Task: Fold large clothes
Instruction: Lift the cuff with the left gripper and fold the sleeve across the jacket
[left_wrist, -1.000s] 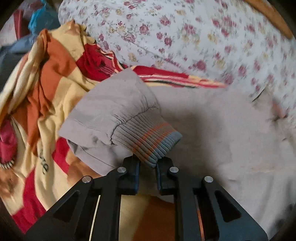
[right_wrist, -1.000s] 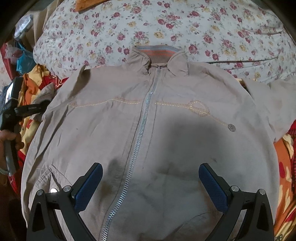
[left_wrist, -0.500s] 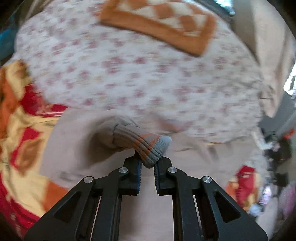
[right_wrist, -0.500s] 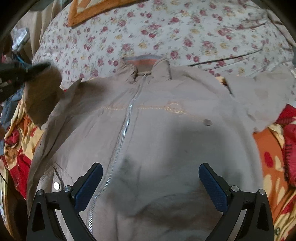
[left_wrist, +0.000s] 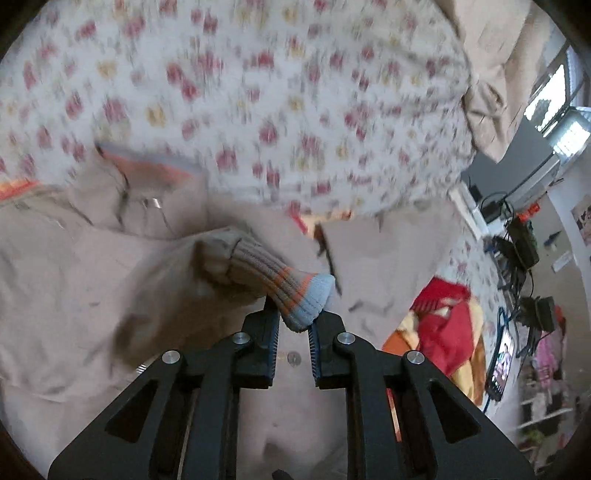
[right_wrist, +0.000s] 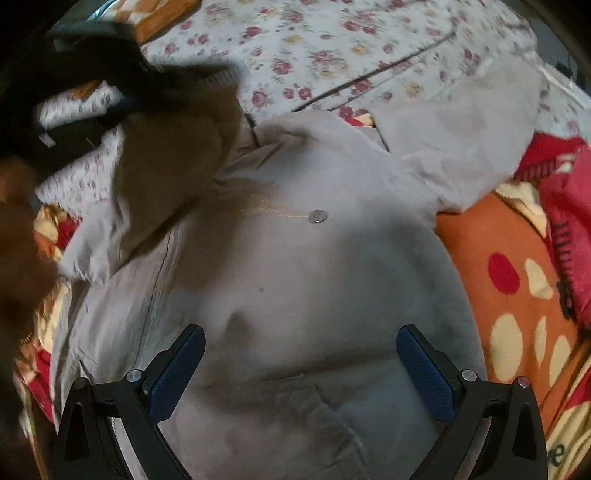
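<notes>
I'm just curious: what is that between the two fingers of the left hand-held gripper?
In the left wrist view, the jacket's ribbed cuff sits between the left hand-held gripper fingers, which have just been opening.

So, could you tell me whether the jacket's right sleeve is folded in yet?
Not yet: the right sleeve lies spread outward beside the jacket.

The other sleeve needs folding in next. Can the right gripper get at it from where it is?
Probably yes. The right gripper is open and empty over the jacket, and the right sleeve lies spread flat beyond it with nothing on top. The left gripper, its jaws just opening around the other cuff, is off to the far side.
</notes>
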